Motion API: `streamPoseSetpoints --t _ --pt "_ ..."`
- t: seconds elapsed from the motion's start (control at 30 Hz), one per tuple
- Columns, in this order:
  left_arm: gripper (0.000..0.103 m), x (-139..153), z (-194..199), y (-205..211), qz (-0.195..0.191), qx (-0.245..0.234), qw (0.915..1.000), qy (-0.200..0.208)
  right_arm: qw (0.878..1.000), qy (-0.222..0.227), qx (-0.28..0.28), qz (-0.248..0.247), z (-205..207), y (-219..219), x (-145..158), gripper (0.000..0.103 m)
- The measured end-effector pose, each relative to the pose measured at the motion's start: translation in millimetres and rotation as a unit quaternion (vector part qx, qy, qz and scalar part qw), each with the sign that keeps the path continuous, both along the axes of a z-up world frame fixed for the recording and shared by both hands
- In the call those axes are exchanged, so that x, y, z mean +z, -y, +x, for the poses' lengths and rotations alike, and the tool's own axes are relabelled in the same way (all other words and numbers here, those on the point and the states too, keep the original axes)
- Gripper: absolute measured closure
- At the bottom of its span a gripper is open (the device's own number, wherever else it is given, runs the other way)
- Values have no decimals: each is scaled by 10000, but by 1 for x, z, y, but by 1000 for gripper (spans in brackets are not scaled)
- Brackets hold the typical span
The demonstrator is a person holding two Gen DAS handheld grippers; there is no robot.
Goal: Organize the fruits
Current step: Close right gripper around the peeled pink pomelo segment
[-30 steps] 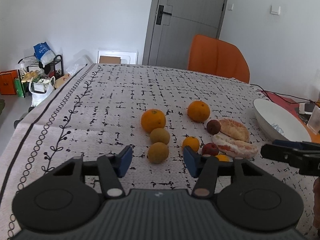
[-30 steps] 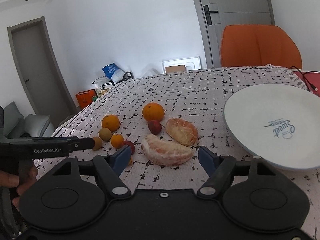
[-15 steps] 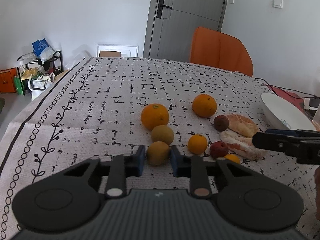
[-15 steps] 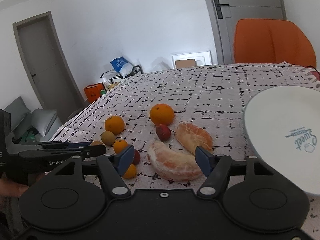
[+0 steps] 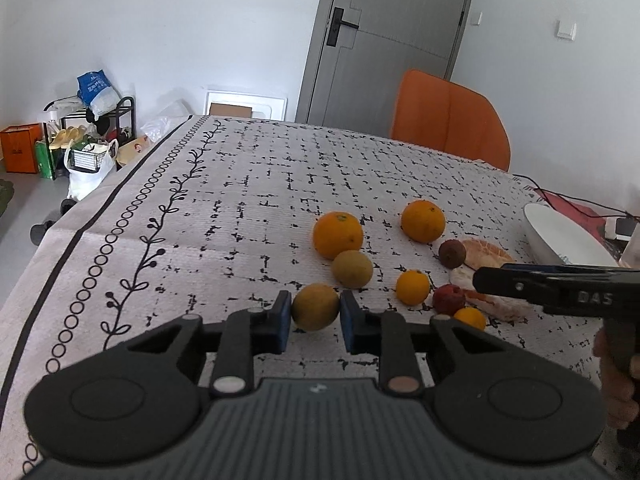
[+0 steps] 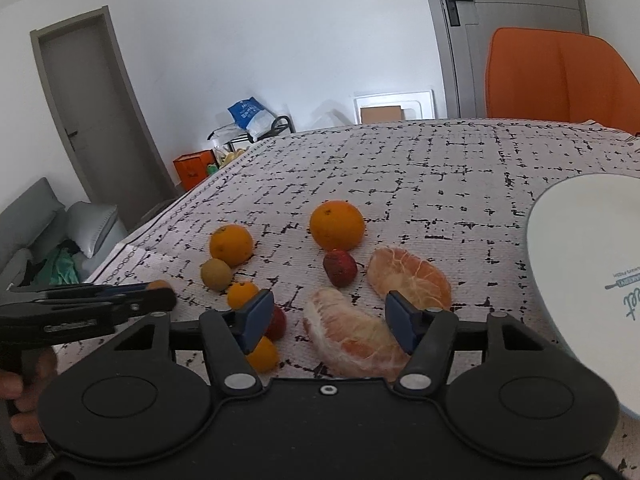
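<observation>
My left gripper (image 5: 315,317) is shut on a round yellow-brown fruit (image 5: 315,306) that rests on the patterned tablecloth (image 5: 240,208). A second such fruit (image 5: 352,269) and two large oranges (image 5: 337,235) lie just beyond it. My right gripper (image 6: 328,320) stands over a peeled citrus segment (image 6: 352,340). Its jaws are closing, the segment lies between them, and the left pad is still clear of it. Another peeled segment (image 6: 408,276), a red fruit (image 6: 339,267) and small oranges (image 6: 242,294) lie close by.
A white plate (image 6: 580,264) sits at the right of the table. An orange chair (image 6: 556,76) stands behind the table's far edge. A person's hand (image 5: 618,384) holds the right gripper's handle. Bags and a rack stand on the floor at the left.
The left jaws have shut on the yellow-brown fruit. The right gripper has moved forward over the peeled segment and its jaws have narrowed.
</observation>
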State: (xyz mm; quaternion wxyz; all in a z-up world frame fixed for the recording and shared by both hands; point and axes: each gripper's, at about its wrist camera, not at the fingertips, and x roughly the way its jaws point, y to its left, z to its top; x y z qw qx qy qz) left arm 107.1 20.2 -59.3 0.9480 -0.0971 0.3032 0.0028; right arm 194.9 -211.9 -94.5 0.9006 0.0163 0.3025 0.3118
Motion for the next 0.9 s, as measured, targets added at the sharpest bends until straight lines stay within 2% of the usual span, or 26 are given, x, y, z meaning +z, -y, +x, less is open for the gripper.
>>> streamPoseSetpoints --t 0.17,0.43,0.63,0.9 --pt "79 3 -6 -2 -18 -12 10000 42 10000 -35 -16 -63 2 0 -5 43" --pt "79 7 -15 0 -70 -14 9999 107 9997 27 -7 -245 -19 6 -7 43" --pt "79 12 -24 3 -28 -58 9998 187 9997 23 -26 -249 -32 15 -8 50" --pt "79 11 -28 2 -49 -69 9998 195 9991 87 32 -413 -44 13 -7 51"
